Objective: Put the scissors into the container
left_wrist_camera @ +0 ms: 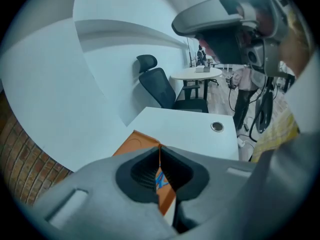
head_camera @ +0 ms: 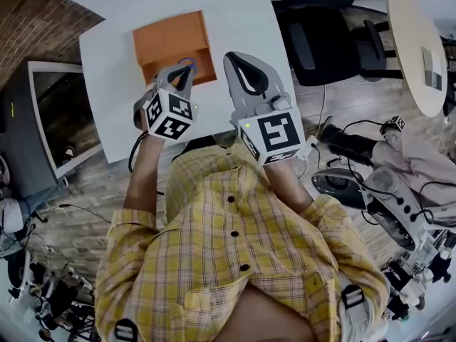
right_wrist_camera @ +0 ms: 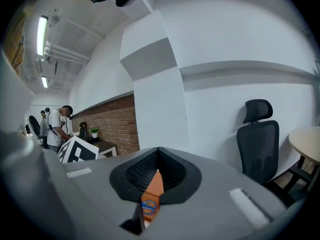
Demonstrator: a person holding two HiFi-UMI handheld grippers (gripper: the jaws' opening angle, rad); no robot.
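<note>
Scissors (head_camera: 187, 63) already lie inside the orange container (head_camera: 167, 38), so the task looks done, with left hand-held gripper (head_camera: 182, 75) and right hand-held gripper (head_camera: 239, 64) hovering at the container's near edge, jaws together, empty.

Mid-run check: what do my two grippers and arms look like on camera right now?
Both the left claw and right claw are grey moulded shells with black ribbed pads. Each carries a white cube of black square markers; a black cable trails from the left one. The sleeves are yellow plaid.
</note>
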